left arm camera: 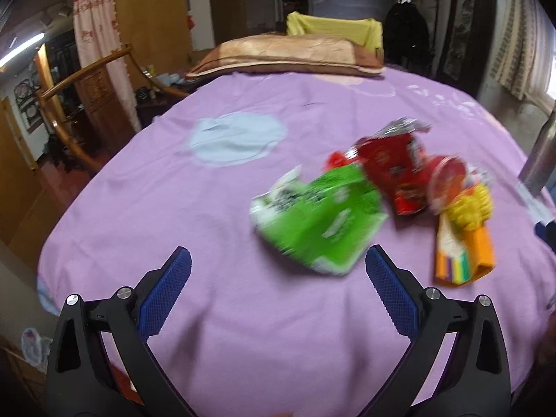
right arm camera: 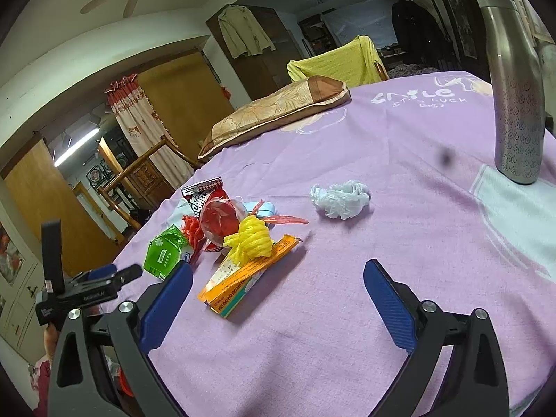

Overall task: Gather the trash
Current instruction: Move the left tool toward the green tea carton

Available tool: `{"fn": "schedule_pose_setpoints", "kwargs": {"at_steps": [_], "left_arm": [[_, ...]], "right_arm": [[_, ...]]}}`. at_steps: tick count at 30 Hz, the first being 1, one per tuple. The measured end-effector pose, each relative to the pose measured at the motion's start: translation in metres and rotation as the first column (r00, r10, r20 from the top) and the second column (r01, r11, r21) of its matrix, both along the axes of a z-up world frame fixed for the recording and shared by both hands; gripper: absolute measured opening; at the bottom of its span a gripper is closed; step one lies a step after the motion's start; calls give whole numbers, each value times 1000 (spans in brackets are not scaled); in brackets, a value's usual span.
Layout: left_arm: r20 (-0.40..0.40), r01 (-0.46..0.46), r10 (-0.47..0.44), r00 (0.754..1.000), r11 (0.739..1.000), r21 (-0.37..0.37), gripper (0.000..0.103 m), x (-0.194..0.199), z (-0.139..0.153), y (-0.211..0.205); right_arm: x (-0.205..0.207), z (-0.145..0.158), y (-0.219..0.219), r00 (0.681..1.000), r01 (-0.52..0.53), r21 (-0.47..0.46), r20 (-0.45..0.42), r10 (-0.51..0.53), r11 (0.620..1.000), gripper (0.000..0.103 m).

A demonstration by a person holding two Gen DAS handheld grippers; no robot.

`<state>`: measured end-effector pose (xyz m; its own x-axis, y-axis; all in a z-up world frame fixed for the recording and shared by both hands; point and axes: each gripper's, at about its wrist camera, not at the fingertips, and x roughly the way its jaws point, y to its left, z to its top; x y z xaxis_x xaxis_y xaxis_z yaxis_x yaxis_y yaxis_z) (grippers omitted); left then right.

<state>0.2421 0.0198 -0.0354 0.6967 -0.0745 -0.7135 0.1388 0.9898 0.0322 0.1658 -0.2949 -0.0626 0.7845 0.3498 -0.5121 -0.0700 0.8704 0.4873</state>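
A pile of trash lies on the purple bedsheet (left arm camera: pixel 226 226). It holds a green snack bag (left arm camera: pixel 319 219), a red wrapper (left arm camera: pixel 392 166), a clear round lid (left arm camera: pixel 448 180), yellow net (left arm camera: pixel 469 208) and an orange box (left arm camera: pixel 462 257). My left gripper (left arm camera: pixel 278 271) is open and empty, just short of the green bag. In the right wrist view my right gripper (right arm camera: pixel 278 285) is open and empty, near the orange box (right arm camera: pixel 243 278), yellow net (right arm camera: pixel 250 239) and green bag (right arm camera: pixel 165 253). A crumpled white tissue (right arm camera: pixel 340 198) lies apart. The left gripper's body (right arm camera: pixel 90 288) shows at the left.
A steel bottle (right arm camera: pixel 514 87) stands at the right of the sheet (right arm camera: pixel 347 312); it also shows in the left wrist view (left arm camera: pixel 542 160). A brown pillow (left arm camera: pixel 288 55) lies at the far end. A wooden chair (left arm camera: pixel 69 111) stands left of the bed.
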Motion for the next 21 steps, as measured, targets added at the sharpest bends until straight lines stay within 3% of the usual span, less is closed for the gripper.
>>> {"fn": "schedule_pose_setpoints", "kwargs": {"at_steps": [5,9,17,21], "left_arm": [[12,-27,28,1000,999,-20,97,35,3,-37],[30,-61,58,998,992,113,97,48,-8,-53],[8,-89,90,996,968,234,97,15,-18,16],[-3,-91,93,996,978,189,97,-2,-12,43]], "right_arm": [[1,-2,-2,1000,2,17,-14,-1,1000,97],[3,-5,-4,1000,0,38,-28,2,999,97],[1,-4,-4,1000,-16,53,-21,17,998,97],[1,-3,-2,1000,-19,44,-16,20,999,97]]}}
